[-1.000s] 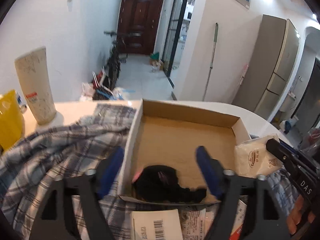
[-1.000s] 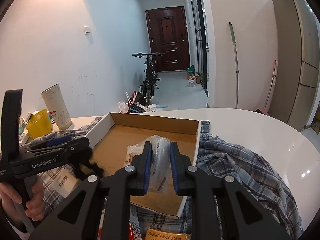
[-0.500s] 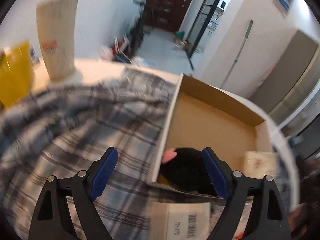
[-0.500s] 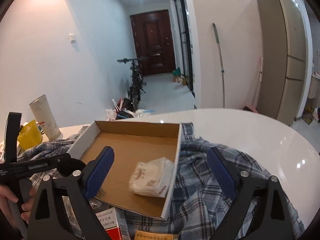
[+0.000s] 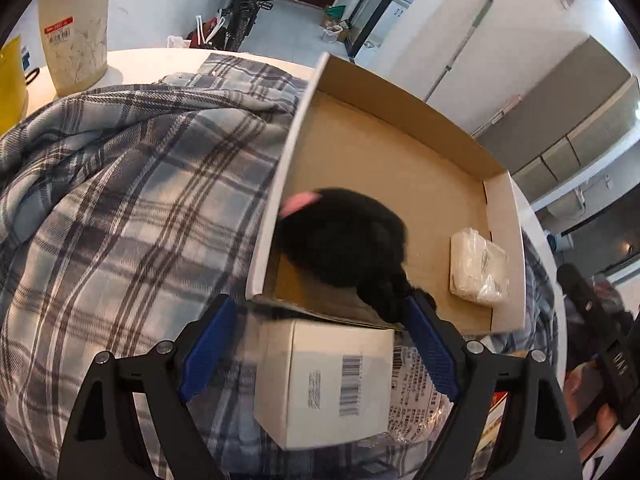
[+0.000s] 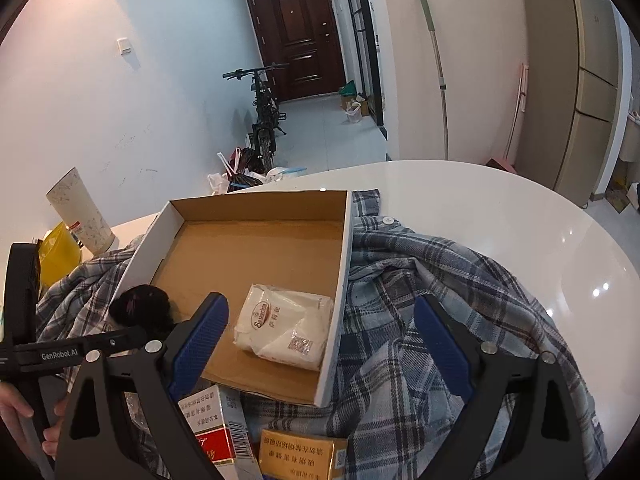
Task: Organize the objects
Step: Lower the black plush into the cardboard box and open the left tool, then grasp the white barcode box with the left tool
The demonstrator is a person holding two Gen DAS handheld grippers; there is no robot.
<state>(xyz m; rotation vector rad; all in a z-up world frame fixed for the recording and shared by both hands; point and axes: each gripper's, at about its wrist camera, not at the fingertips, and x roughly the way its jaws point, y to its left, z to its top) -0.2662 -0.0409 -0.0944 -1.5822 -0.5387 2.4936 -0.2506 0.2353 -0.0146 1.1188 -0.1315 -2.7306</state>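
Here, left to right:
Far left: a tall speckled tumbler [image 5: 74,32] and a yellow bag [image 6: 60,254] stood on the white worktop [image 6: 500,216], well apart from the box.
Cloth: a plaid shirt [image 5: 132,200] lay spread across the worktop, under and around the cardboard box [image 6: 256,248].
Left gripper [image 5: 318,354]: its jaws were spread, pinching nothing, tilted down over a white barcoded carton [image 5: 324,380] that lay just outside the box's near wall.
Black item: a dark fuzzy thing with a pink tip [image 5: 344,248] sat in the box's near left corner; what it was, the pictures did not tell.
Tissue pack [image 6: 286,326]: it lay loose on the box floor by the right wall.
Right gripper [image 6: 322,346]: its jaws had just been opening and stood spread wide, clear of the pack, nothing between the pads.
Front clutter: a red-and-white pack [image 6: 212,436] and a gold pack [image 6: 302,456] waited on the shirt outside the box.
Step in hand: probably the left gripper taking the barcoded carton.
Doing it well: square the pads to the carton's two flat sides, sink low enough to grip cardboard rather than shirt, and lift clear of the box wall before carrying it in.
Risk: the crinkly bag [image 5: 420,400] beside the carton could get caught in the right pad.
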